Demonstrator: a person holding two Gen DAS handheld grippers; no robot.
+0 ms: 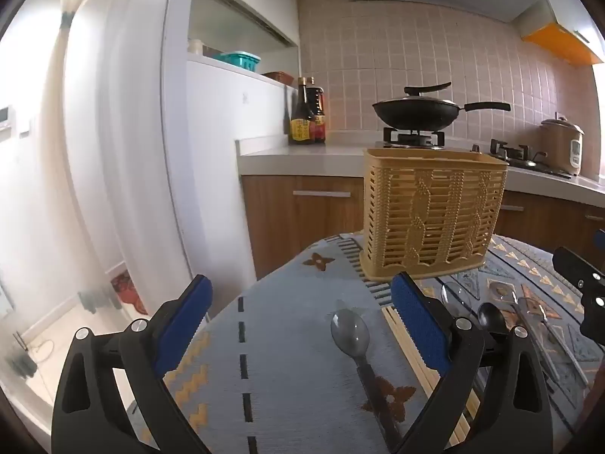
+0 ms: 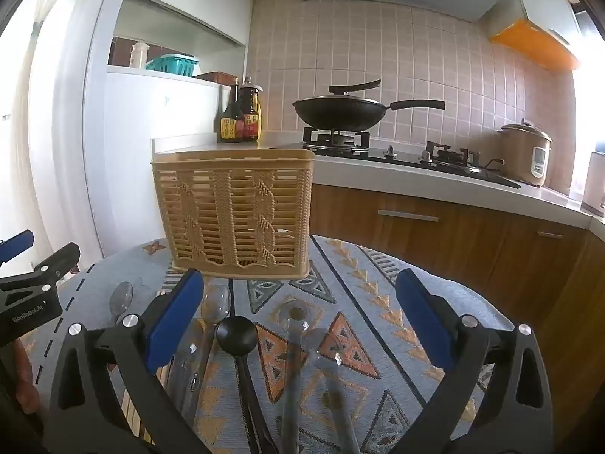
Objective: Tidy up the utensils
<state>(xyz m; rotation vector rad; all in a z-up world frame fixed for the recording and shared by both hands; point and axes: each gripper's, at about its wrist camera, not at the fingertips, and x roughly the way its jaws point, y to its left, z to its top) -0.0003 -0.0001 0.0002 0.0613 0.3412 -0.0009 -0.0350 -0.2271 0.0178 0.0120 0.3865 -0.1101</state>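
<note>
A tan slatted utensil basket [image 1: 433, 213] [image 2: 236, 212] stands upright at the far side of a patterned cloth. Several utensils lie flat in front of it. In the left wrist view a grey translucent spoon [image 1: 349, 331] lies between my fingers, with wooden chopsticks [image 1: 412, 352] and a black spoon [image 1: 490, 316] to its right. In the right wrist view the black spoon [image 2: 237, 335], clear spoons [image 2: 215, 304] and clear utensils [image 2: 297, 325] lie between my fingers. My left gripper [image 1: 302, 316] is open and empty. My right gripper [image 2: 298, 314] is open and empty.
The blue patterned cloth [image 2: 378, 302] covers a round table that ends just past the basket. Behind are wooden cabinets [image 2: 416, 223], a counter with sauce bottles [image 2: 240, 113], a black wok [image 2: 340, 111] on the stove and a rice cooker [image 2: 527, 153].
</note>
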